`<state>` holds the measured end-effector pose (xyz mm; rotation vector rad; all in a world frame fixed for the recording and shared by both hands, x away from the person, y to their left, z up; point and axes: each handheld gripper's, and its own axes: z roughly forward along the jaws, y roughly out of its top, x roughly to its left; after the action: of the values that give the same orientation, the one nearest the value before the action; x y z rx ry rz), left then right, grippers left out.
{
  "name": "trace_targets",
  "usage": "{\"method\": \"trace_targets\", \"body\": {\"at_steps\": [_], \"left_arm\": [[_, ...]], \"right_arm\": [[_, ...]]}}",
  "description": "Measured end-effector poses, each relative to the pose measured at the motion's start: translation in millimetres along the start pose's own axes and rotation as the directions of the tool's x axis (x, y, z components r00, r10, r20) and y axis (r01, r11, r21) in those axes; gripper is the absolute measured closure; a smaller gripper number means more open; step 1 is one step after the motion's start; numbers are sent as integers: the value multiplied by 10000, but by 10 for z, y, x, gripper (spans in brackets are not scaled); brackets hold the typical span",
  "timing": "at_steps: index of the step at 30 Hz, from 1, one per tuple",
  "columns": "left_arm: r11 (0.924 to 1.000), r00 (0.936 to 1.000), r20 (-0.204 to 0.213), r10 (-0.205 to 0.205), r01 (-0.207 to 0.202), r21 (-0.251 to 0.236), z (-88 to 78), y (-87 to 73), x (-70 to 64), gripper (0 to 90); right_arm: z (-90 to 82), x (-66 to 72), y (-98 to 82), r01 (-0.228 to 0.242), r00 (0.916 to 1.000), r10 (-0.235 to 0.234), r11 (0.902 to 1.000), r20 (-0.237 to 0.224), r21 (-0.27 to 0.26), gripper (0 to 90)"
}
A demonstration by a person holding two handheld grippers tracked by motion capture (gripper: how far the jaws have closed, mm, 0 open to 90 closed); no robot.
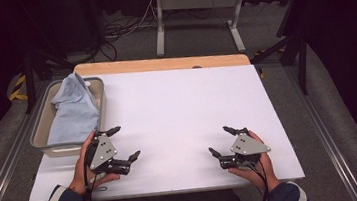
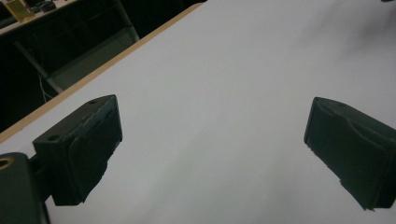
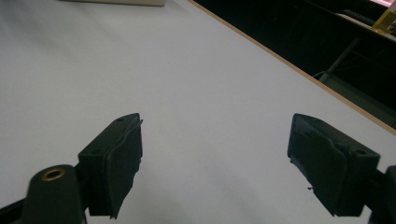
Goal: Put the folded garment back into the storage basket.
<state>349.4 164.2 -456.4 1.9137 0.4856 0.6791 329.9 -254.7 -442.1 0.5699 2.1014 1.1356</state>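
Both tongs, left (image 1: 124,144) and right (image 1: 219,141), are held apart; the blue cloth (image 1: 74,111) in the bin (image 1: 43,125) should be gripped at its raised fold.

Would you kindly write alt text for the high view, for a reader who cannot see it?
A person's hands hold the left tongs and right tongs, both open, low over a white table. A light blue cloth lies in a grey bin at the table's left edge.
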Motion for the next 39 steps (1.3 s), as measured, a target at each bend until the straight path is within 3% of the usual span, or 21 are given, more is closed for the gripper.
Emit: {"method": "trace_targets", "body": {"at_steps": [5, 9, 12, 17, 22, 28, 39], "left_arm": [[9989, 9998, 162, -130, 123, 455, -3, -123, -29, 52], [9946, 9993, 74, -353, 344, 977, -36, -297, -70, 48], [9923, 9991, -35, -422, 424, 1162, -57, -343, -70, 48], [9915, 9979, -85, -645, 651, 1123, -63, -341, -44, 40], [9939, 9982, 37, -597, 591, 928, -63, -311, -56, 40], [9968, 9987, 74, -506, 501, 631, -91, -262, -34, 41], [9966, 9973, 51, -731, 728, 388, -149, -258, 1, 43]], "right_arm": [[5, 12, -2, 78, 10000, -78, 10000, 6, 39, 180], [-2, 24, -7, 104, 9999, -104, 9999, 12, 23, 152], [-9, 14, -26, -23, 10000, 23, 10000, -32, 12, 138], [-41, 8, -52, -78, 10000, 78, 10000, -28, -15, 119], [-71, -3, -62, -277, 9996, 277, 9996, -3, -109, 99], [-105, 13, -66, -166, 9997, 167, 9998, 158, -63, 104], [-84, 18, -57, -183, 9997, 184, 9998, 170, -48, 108]]}}
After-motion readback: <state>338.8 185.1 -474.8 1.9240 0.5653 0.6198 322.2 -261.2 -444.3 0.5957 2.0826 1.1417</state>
